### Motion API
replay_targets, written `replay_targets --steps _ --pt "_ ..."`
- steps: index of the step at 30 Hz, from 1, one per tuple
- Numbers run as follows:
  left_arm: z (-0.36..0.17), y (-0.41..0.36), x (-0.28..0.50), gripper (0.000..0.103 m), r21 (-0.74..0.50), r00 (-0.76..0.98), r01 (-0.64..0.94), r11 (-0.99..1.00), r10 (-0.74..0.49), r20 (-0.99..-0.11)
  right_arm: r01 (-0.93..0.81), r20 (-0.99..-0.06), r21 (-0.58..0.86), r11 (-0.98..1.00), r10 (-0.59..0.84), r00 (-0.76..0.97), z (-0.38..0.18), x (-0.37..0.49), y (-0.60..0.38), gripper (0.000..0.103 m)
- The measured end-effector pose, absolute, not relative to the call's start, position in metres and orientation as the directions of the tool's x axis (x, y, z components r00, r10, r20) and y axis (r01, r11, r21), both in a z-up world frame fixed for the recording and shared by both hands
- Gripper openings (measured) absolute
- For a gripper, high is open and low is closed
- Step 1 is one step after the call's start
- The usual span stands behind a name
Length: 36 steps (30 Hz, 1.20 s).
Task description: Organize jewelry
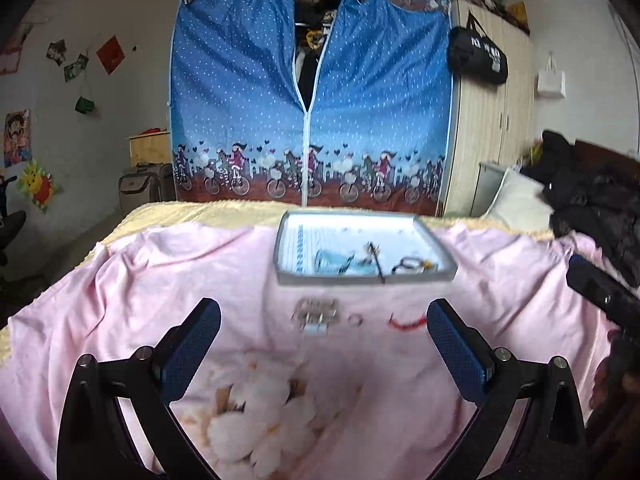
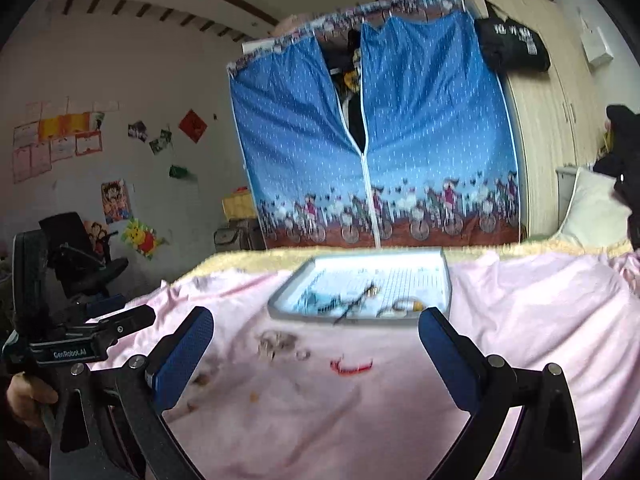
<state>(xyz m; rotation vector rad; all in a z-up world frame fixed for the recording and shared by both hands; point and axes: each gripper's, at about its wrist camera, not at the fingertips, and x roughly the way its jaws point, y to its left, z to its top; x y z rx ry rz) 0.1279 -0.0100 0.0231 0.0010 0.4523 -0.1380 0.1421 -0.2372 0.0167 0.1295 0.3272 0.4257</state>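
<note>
- Left gripper (image 1: 323, 322): jaws spread wide, empty, above the pink sheet (image 1: 120, 300).
- Right gripper (image 2: 316, 330): also spread, holding nothing.
- Tray (image 1: 366, 276) sits near the bed's far edge, with blurred jewelry inside.
- Silver pieces (image 1: 316, 314), a small ring (image 1: 355, 320) and a red bracelet (image 2: 351, 366) lie on the sheet just in front of the tray.

Left gripper (image 1: 324, 344), right gripper (image 2: 316, 350): black frames, silver screws, blue textured pads (image 2: 182, 360).
</note>
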Motion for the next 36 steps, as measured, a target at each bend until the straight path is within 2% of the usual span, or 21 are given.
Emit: replay_targets --steps 15,29,36 --pt "-0.033 0.012 0.133 0.101 -0.042 0.802 0.088 0.995 -0.095 -0.590 -0.307 -0.578 0.129 0.943 0.323 0.749 -0.042 0.163 -0.206 0.103" --pt "-0.054 0.035 0.144 0.101 -0.096 0.735 0.030 0.995 -0.087 -0.672 -0.312 -0.665 0.023 0.950 0.248 0.705 -0.061 0.171 -0.188 0.103" --pt "-0.057 0.042 0.158 0.101 -0.096 0.706 -0.002 0.995 -0.067 -0.705 -0.262 -0.726 0.058 0.963 0.221 0.651 -0.077 0.183 -0.195 0.103"
